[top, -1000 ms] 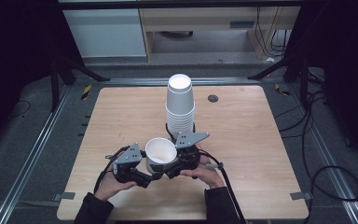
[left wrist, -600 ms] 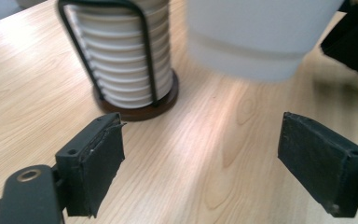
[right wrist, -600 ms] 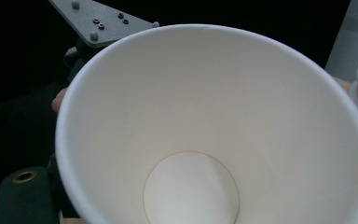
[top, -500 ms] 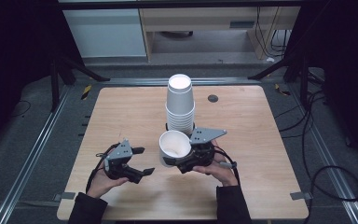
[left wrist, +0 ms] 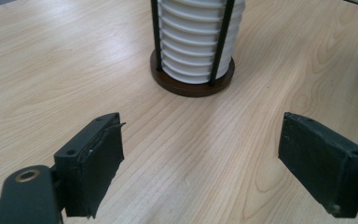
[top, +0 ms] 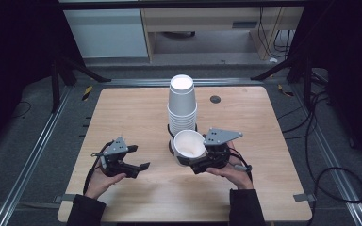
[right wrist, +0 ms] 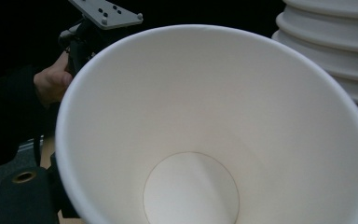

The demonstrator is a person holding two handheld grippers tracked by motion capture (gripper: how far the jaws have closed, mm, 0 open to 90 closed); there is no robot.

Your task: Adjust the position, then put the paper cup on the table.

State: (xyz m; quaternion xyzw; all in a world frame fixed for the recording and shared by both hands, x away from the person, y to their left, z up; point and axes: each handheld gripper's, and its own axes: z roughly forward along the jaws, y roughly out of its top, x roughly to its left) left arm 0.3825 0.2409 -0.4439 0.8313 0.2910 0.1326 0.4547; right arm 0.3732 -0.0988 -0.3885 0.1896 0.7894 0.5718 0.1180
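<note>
Right hand-held gripper [top: 199, 162] has a single white paper cup [top: 188, 146] clamped by its wall, mouth tipped up toward the high camera, held just in front of the stack. In the right gripper view the cup [right wrist: 214, 126] is so close you're looking straight down into it to the round bottom, and the jaws themselves are mostly hidden behind it.

Left hand-held gripper [top: 139, 168] is off to the other side, low over the bench [top: 122, 113], well apart from the cup. Its jaws are spread wide with nothing between them, just bare wood grain in the left gripper view [left wrist: 200, 158].

Behind the held cup is the stack of white cups [top: 182, 106], upside down, sitting in a holder [left wrist: 193, 84] with a dark round base and thin black upright rods. The stack sits around mid-bench. There's also a small dark round spot [top: 215, 99] on the bench to the right of the stack, can't tell what it is.
</note>
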